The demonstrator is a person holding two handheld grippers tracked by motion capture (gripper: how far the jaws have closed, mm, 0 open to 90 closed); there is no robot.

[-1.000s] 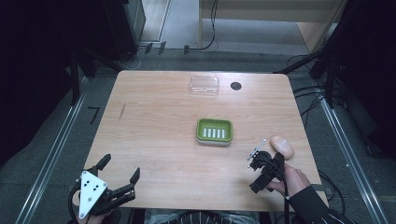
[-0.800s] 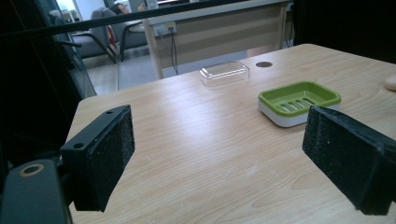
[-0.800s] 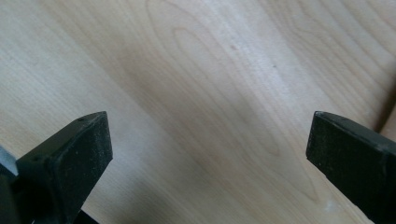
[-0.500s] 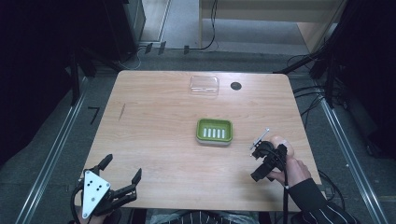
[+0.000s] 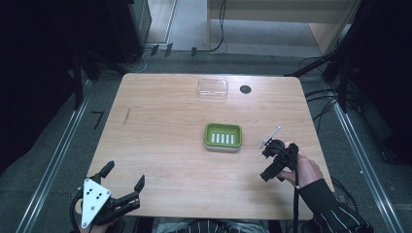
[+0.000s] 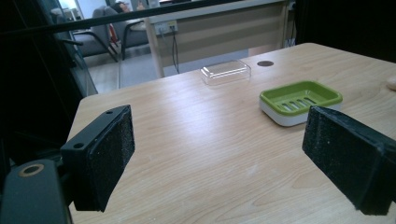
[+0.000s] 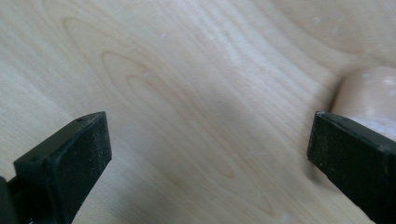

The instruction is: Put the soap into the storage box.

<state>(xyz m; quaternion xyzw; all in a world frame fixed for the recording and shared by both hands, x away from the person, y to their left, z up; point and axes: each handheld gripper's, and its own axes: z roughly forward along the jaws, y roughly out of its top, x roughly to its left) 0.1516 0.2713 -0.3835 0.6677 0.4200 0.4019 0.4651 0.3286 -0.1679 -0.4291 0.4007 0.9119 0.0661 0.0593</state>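
A beige bar of soap (image 7: pixel 369 95) lies on the wooden table (image 5: pixel 165 121), just beside the right jaw in the right gripper view. My right gripper (image 7: pixel 210 154) is open, pointing steeply down at the tabletop, with bare wood between its jaws. In the high view the right gripper (image 5: pixel 279 159) sits near the table's right edge and covers the soap. A green soap dish (image 5: pixel 223 136) with a slotted floor stands mid-table, to its left. My left gripper (image 5: pixel 124 175) hovers open at the near left corner; the left gripper view has the dish (image 6: pixel 301 99) ahead to the right.
A clear plastic lid (image 5: pixel 213 88) lies at the far side of the table, with a round black cable hole (image 5: pixel 245 89) beside it. The table's right edge runs close to the right hand. Metal rails and cables line the floor on both sides.
My right gripper has moved a little away from the person and over the soap, which showed beside it before and is now hidden in the high view. The left gripper has barely shifted.
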